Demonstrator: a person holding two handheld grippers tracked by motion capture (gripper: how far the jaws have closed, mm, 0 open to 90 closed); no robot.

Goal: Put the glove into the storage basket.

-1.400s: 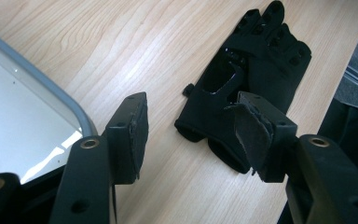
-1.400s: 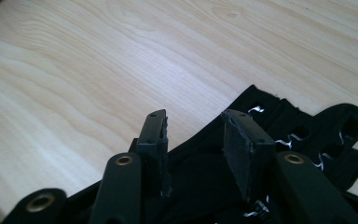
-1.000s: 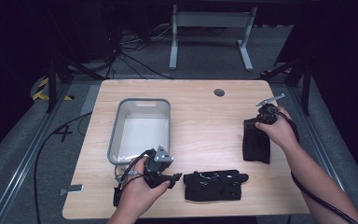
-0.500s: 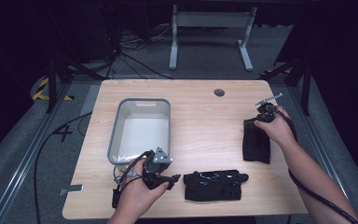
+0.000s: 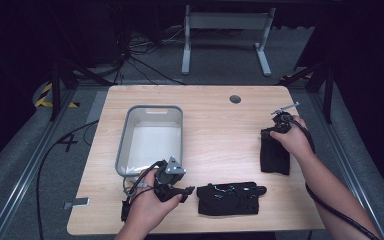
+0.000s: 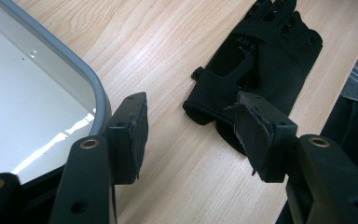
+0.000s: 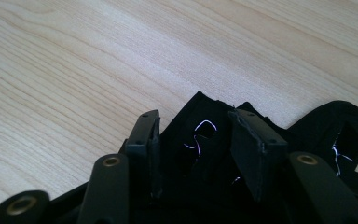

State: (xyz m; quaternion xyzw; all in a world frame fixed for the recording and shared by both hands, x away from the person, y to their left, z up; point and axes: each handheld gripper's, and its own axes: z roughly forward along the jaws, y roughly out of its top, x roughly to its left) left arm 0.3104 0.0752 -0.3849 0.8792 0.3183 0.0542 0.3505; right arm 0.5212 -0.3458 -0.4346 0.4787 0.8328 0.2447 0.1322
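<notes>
Dark floor and a metal stand surround the light wooden table (image 5: 215, 125), which carries a grey tray (image 5: 123, 145) and two black gloves. One glove (image 5: 230, 199) lies flat near the front edge, just beside the left gripper (image 5: 180, 190), whose jaws stand apart with nothing between them. The right gripper (image 7: 196, 154) has just been opening; its jaws now straddle the second glove (image 5: 274, 155) at the right side without pressing it. I think the soft cloth could slip or fold if the pads close on only a thin edge. Cables run over the floor behind the table.
</notes>
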